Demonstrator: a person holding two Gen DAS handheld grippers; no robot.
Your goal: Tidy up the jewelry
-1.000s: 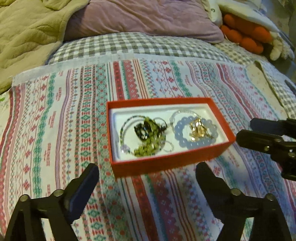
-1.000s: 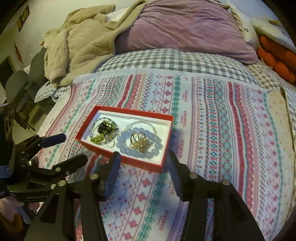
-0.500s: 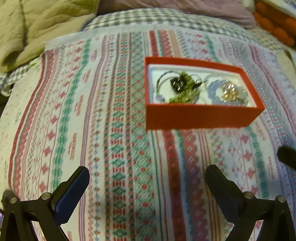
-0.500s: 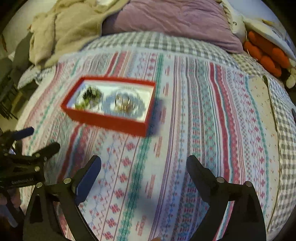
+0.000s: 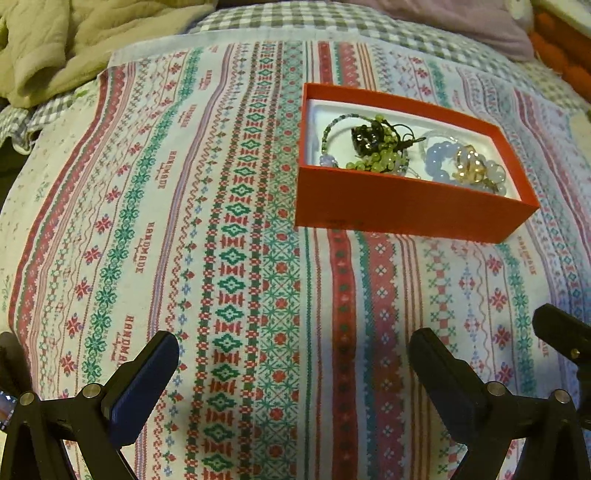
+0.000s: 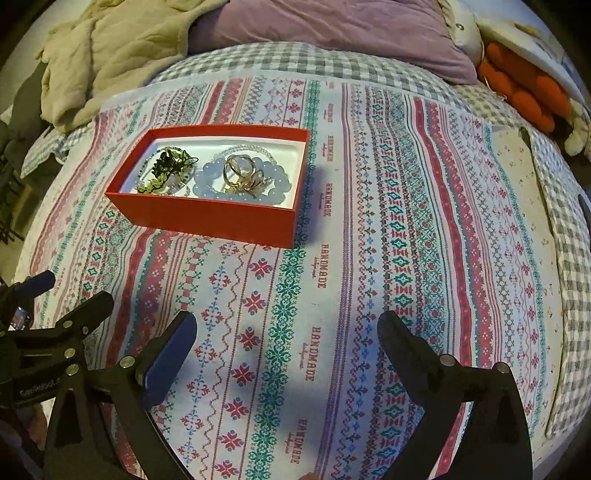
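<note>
A red box (image 5: 399,212) (image 6: 207,218) with a white lining sits on a patterned cloth on the bed. Inside lie a green bead bracelet with a dark piece (image 5: 373,147) (image 6: 166,170), a pale blue bead bracelet (image 5: 439,158) (image 6: 207,181) and gold rings (image 5: 471,168) (image 6: 242,173). My left gripper (image 5: 291,354) is open and empty, well short of the box. My right gripper (image 6: 286,332) is open and empty, near and right of the box. The left gripper (image 6: 70,291) also shows at the lower left of the right wrist view.
The patterned cloth (image 6: 369,258) covers a grey checked bedspread (image 6: 295,59). A purple pillow (image 6: 332,26) and a beige quilt (image 6: 110,48) lie at the back. An orange plush toy (image 6: 524,88) is at the far right.
Both grippers have pulled back from the box toward the near edge and spread wider. The box and jewelry have stayed in place.
</note>
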